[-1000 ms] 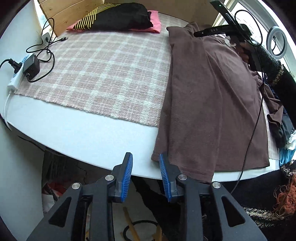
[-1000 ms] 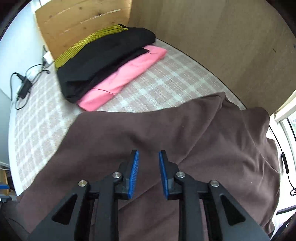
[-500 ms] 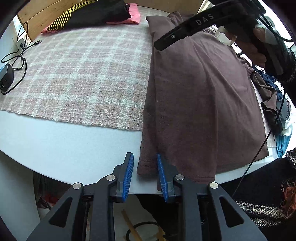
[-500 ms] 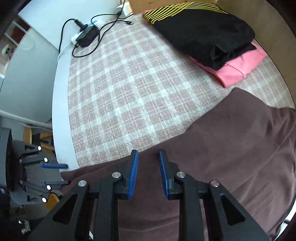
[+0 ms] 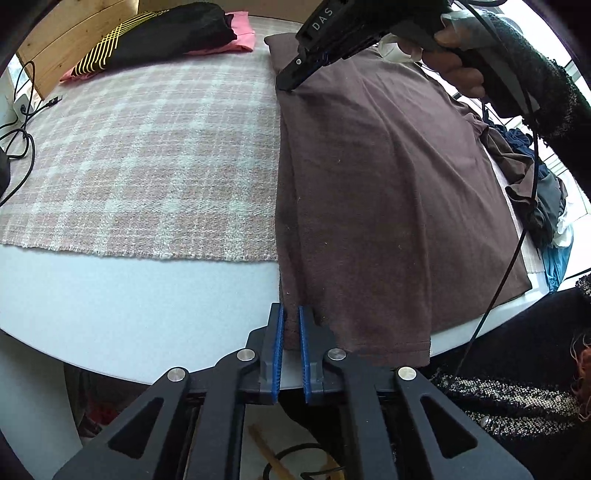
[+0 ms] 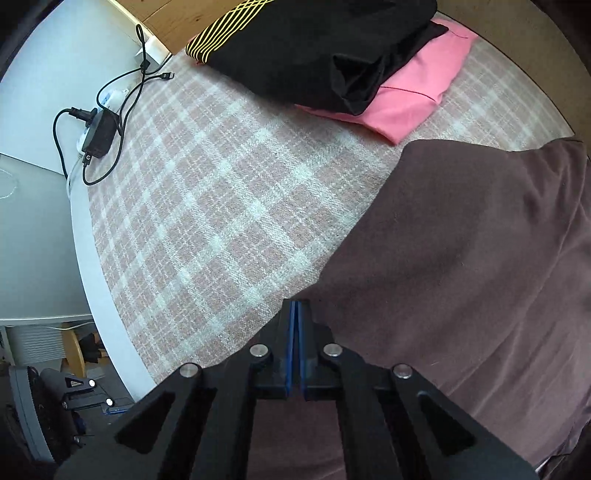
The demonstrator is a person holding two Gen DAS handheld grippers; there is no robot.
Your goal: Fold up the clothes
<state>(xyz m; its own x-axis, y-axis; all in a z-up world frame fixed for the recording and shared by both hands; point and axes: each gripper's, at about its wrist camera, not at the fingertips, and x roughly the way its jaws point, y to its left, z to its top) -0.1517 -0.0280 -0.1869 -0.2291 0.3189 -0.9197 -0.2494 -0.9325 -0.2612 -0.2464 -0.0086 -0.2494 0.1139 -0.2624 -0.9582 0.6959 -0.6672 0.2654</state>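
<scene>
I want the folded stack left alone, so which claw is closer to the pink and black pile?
Right. The right claw pinches the brown shirt's far edge near the pile; the left claw, closing on the near hem, sits across the table.

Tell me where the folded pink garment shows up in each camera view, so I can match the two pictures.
Left wrist view: the pink garment lies at the top centre, at the far end of the plaid cloth, mostly under the black garment with yellow stripes.
Right wrist view: it lies at the upper right, sticking out from under the same black garment.
Shared landmark: the brown shirt spread beside the plaid cloth.
</scene>
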